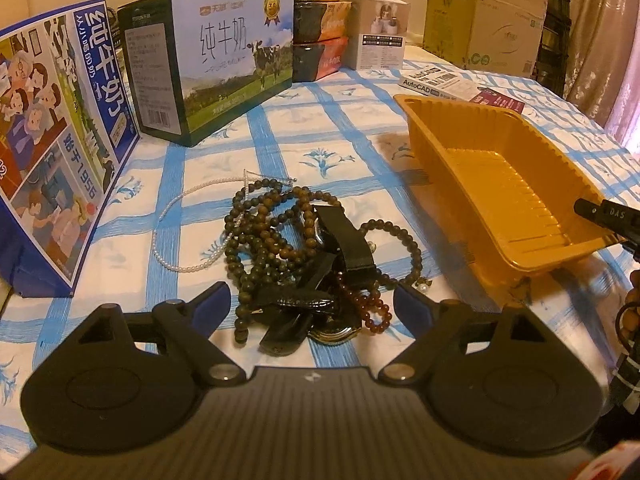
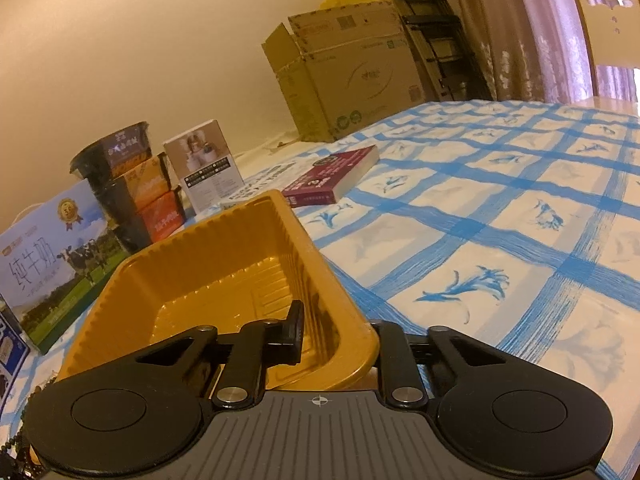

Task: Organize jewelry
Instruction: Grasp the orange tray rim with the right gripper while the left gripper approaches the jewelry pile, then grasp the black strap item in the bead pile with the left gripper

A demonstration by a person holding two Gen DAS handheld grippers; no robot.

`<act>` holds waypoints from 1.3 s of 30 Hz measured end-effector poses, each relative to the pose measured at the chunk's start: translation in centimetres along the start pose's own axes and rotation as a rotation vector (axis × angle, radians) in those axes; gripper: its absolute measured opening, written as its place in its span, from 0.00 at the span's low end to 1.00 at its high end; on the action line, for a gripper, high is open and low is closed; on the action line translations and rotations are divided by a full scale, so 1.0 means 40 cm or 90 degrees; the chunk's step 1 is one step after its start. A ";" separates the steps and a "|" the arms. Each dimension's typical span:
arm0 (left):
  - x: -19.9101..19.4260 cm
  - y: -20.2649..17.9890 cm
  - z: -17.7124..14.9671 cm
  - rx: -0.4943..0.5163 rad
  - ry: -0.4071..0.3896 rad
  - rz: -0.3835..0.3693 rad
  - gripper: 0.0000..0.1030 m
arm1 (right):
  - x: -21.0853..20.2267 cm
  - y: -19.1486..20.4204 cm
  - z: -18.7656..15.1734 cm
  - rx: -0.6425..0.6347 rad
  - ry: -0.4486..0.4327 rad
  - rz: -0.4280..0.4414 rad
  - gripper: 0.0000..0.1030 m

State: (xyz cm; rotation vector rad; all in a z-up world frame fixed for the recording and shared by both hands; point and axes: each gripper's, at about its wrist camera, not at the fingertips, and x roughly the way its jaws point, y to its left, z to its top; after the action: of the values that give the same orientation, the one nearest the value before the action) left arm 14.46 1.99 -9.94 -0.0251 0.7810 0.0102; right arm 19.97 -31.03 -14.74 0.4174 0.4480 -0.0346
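Observation:
A tangle of jewelry lies on the blue-checked tablecloth: dark wooden bead strands (image 1: pixel 272 216), a pearl necklace (image 1: pixel 172 220), a black watch strap (image 1: pixel 346 236) and a reddish bead bracelet (image 1: pixel 374 308). My left gripper (image 1: pixel 312 304) is open, its blue-padded fingers either side of the pile's near end, touching nothing. To the right stands an empty gold plastic tray (image 1: pixel 500 184). My right gripper (image 2: pixel 320 320) is shut on the tray's (image 2: pixel 192 264) near corner wall, one finger (image 2: pixel 296 328) inside, the other hidden behind the wall. That finger (image 1: pixel 596 210) also shows in the left wrist view.
Two milk cartons (image 1: pixel 60 140) (image 1: pixel 216 68) stand at the left and back. Stacked noodle bowls (image 1: pixel 316 20), a white box (image 1: pixel 380 36) and cardboard boxes (image 1: pixel 488 20) line the far edge. Books (image 2: pixel 336 176) lie beyond the tray. A chair (image 2: pixel 608 20) stands far right.

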 end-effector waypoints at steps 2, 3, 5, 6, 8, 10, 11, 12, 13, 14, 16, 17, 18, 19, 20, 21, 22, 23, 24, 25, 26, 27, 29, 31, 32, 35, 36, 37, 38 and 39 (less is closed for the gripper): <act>0.000 -0.002 -0.001 0.005 -0.002 0.002 0.85 | -0.005 0.003 0.004 -0.013 -0.003 0.002 0.13; 0.000 -0.003 -0.001 0.008 -0.003 0.002 0.84 | -0.007 0.004 0.006 -0.018 -0.001 0.003 0.13; -0.001 -0.006 0.000 0.013 -0.007 0.002 0.83 | -0.015 0.011 0.009 -0.039 -0.005 0.008 0.11; -0.001 -0.007 -0.001 0.016 -0.008 0.002 0.81 | -0.020 0.017 0.011 -0.053 -0.008 0.009 0.10; 0.000 -0.012 0.000 0.024 -0.011 -0.001 0.76 | -0.031 0.030 0.016 -0.085 -0.016 0.014 0.09; 0.004 -0.018 0.005 0.033 -0.014 -0.006 0.71 | -0.043 0.042 0.024 -0.109 -0.024 0.017 0.08; 0.007 -0.024 0.008 0.040 -0.016 -0.009 0.68 | -0.046 0.045 0.028 -0.118 -0.025 0.019 0.08; 0.009 -0.030 0.012 0.046 -0.019 -0.012 0.66 | -0.051 0.049 0.033 -0.129 -0.028 0.021 0.07; 0.012 -0.037 0.015 0.052 -0.023 -0.015 0.65 | -0.056 0.050 0.036 -0.137 -0.030 0.021 0.07; 0.017 -0.045 0.020 0.060 -0.027 -0.018 0.62 | -0.061 0.050 0.041 -0.144 -0.033 0.022 0.07; 0.028 -0.059 0.030 0.073 -0.033 -0.020 0.56 | -0.070 0.048 0.050 -0.155 -0.037 0.024 0.06; 0.037 -0.068 0.036 0.081 -0.035 -0.019 0.50 | -0.072 0.047 0.054 -0.160 -0.038 0.024 0.06; 0.044 -0.074 0.040 0.088 -0.037 -0.020 0.45 | -0.075 0.045 0.059 -0.164 -0.038 0.023 0.06; 0.052 -0.080 0.044 0.092 -0.037 -0.022 0.43 | -0.079 0.042 0.062 -0.167 -0.040 0.022 0.06; 0.061 -0.085 0.047 0.095 -0.035 -0.022 0.43 | -0.085 0.040 0.065 -0.172 -0.042 0.022 0.06; 0.069 -0.088 0.049 0.095 -0.033 -0.020 0.43 | -0.089 0.040 0.067 -0.177 -0.044 0.020 0.06; 0.077 -0.090 0.051 0.094 -0.029 -0.019 0.43 | -0.094 0.039 0.070 -0.183 -0.047 0.018 0.06; 0.084 -0.091 0.052 0.093 -0.026 -0.017 0.43 | -0.099 0.039 0.073 -0.190 -0.050 0.016 0.06; 0.090 -0.092 0.053 0.092 -0.023 -0.012 0.43 | -0.103 0.040 0.075 -0.195 -0.053 0.015 0.06; 0.095 -0.092 0.053 0.092 -0.020 -0.007 0.43 | -0.106 0.039 0.077 -0.200 -0.055 0.015 0.06; 0.102 -0.093 0.053 0.093 -0.016 -0.003 0.43 | -0.109 0.040 0.078 -0.206 -0.057 0.015 0.06; 0.107 -0.093 0.053 0.092 -0.013 -0.001 0.43 | -0.110 0.041 0.079 -0.210 -0.059 0.015 0.06; 0.118 -0.094 0.051 0.093 -0.005 0.004 0.42 | -0.113 0.044 0.076 -0.215 -0.063 0.018 0.06; 0.128 -0.095 0.049 0.098 -0.001 0.013 0.38 | -0.116 0.048 0.077 -0.221 -0.066 0.019 0.06; 0.131 -0.095 0.050 0.101 -0.001 0.018 0.35 | -0.116 0.050 0.077 -0.225 -0.068 0.020 0.06; 0.134 -0.091 0.054 0.105 -0.003 0.019 0.26 | -0.119 0.052 0.078 -0.227 -0.068 0.024 0.06; 0.132 -0.087 0.057 0.098 -0.002 0.017 0.24 | -0.119 0.052 0.079 -0.225 -0.068 0.024 0.06; 0.130 -0.083 0.060 0.091 0.000 0.014 0.23 | -0.120 0.052 0.078 -0.224 -0.068 0.025 0.06; 0.126 -0.077 0.064 0.080 0.000 0.007 0.20 | -0.120 0.053 0.078 -0.225 -0.067 0.025 0.06; 0.120 -0.066 0.068 0.065 0.000 -0.002 0.18 | -0.121 0.053 0.078 -0.225 -0.066 0.026 0.06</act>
State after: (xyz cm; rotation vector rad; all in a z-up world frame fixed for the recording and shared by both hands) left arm 19.85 -0.58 -11.33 0.0706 0.7803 -0.0331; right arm 17.16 -30.63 -9.30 0.0764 0.3340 0.0615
